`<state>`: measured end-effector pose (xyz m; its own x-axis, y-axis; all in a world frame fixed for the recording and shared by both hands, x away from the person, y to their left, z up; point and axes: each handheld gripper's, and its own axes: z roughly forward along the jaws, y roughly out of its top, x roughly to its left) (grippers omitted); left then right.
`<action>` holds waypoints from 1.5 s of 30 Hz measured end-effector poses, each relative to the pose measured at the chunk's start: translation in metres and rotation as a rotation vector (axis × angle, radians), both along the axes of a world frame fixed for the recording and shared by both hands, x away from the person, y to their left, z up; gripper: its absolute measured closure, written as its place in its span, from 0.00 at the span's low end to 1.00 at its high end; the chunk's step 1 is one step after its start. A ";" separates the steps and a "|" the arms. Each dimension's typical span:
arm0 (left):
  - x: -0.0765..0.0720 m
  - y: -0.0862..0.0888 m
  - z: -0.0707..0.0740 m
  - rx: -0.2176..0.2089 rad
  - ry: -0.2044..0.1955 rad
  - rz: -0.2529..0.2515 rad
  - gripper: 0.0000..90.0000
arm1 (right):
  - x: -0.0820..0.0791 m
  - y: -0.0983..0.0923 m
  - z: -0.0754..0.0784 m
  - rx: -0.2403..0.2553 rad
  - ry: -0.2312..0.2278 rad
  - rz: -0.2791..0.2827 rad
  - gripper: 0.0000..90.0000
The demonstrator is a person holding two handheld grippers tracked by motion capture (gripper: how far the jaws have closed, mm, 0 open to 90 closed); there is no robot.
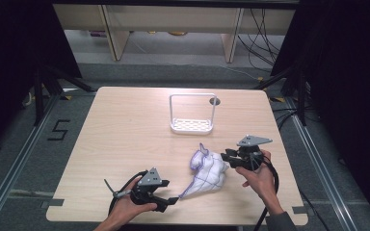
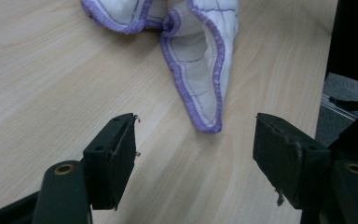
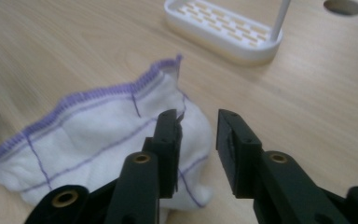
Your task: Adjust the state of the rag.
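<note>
Your left hand (image 1: pixel 125 208) enters from the near edge of the tabletop (image 1: pixel 125 130) and holds the left gripper (image 1: pixel 169 202) low, aimed toward the cloth; its jaws stand wide apart and hold nothing, with the cloth's pointed corner lying on the wood just ahead of the gap. Your right hand (image 1: pixel 257 179) reaches in from the near right and holds the right gripper (image 1: pixel 225 157) at the cloth's right side; its jaws are only slightly parted, with a narrow gap between them, and nothing is clamped, though they sit right against the bunched fabric.

Count: two grippers, one cloth, one rack.

The cloth (image 1: pixel 207 173) is white with a purple stitched hem and thin purple grid lines, crumpled into a loose heap on the near right part of the tabletop, between the two grippers.

Farther off, a white wire-framed rack (image 1: pixel 192 114) with a slotted base stands upright near the tabletop's centre, well apart from the cloth.
</note>
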<state>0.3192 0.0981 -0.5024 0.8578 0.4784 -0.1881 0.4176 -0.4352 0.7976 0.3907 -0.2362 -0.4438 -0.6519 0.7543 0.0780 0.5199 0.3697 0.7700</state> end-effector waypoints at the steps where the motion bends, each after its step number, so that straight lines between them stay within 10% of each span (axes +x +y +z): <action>1: 0.000 0.000 0.001 0.011 0.002 -0.004 0.33 | -0.002 0.006 0.005 0.016 0.010 -0.016 0.71; 7: 0.002 0.002 0.002 0.004 -0.008 0.006 0.33 | 0.014 0.037 0.023 -0.023 -0.026 0.021 0.64; 14: 0.009 0.009 0.003 0.008 -0.012 0.035 0.32 | 0.044 0.081 0.009 -0.162 0.100 0.030 0.61; 18: 0.016 0.014 0.003 0.012 -0.006 0.058 0.32 | 0.054 0.081 0.002 -0.239 0.109 0.090 0.95; 30: 0.038 0.002 0.009 -0.021 0.041 0.103 0.30 | -0.019 -0.004 0.049 -0.050 -0.082 0.089 1.00; 36: 0.057 -0.015 0.017 -0.019 0.048 0.100 0.29 | -0.065 -0.039 0.039 0.026 -0.053 0.052 1.00; 45: 0.082 -0.042 0.015 0.012 0.046 0.079 0.30 | -0.073 -0.058 0.020 0.063 -0.042 0.041 1.00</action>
